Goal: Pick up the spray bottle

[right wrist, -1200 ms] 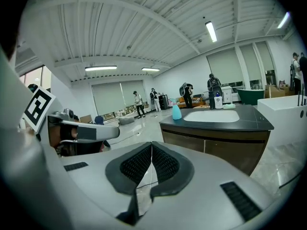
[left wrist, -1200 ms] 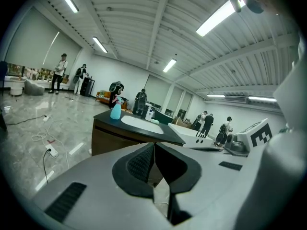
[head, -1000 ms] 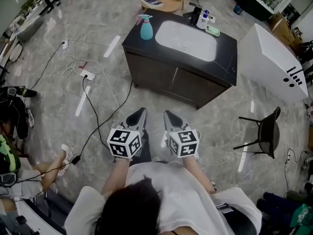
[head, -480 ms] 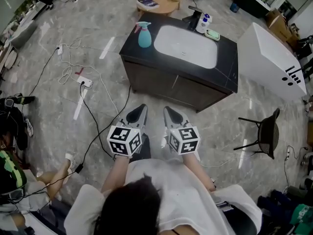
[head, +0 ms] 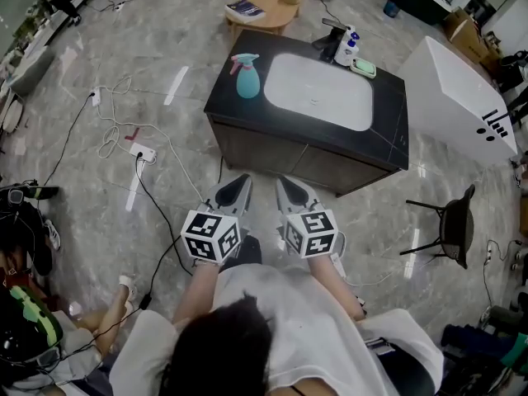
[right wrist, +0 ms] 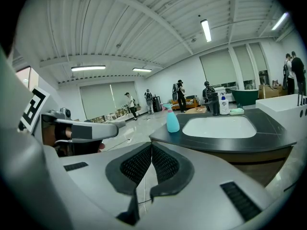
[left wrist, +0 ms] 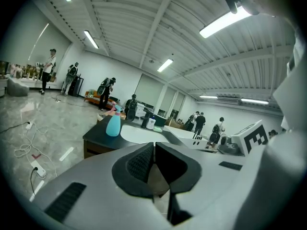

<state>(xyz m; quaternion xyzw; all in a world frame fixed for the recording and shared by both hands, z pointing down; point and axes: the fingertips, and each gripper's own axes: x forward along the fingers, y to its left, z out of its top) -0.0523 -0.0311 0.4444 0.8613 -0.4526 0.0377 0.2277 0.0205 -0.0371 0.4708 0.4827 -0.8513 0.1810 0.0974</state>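
The spray bottle (head: 247, 76), teal with a pink trigger head, stands upright on the left end of a dark counter (head: 388, 97) beside a white sink basin (head: 318, 91). It also shows far ahead in the left gripper view as the spray bottle (left wrist: 113, 123) and in the right gripper view as the spray bottle (right wrist: 172, 120). My left gripper (head: 236, 190) and right gripper (head: 287, 192) are held side by side over the floor, short of the counter's front. Both have their jaws pressed together with nothing between them.
A soap bottle (head: 347, 47) and a green dish (head: 363, 68) sit at the counter's back right by a black tap. Cables and a power strip (head: 136, 150) lie on the floor at left. A black chair (head: 450, 225) and a white tub (head: 466, 110) stand at right. Several people stand far off.
Both grippers have moved forward toward the counter, which now lies closer to them in the head view. Their jaws stay shut.
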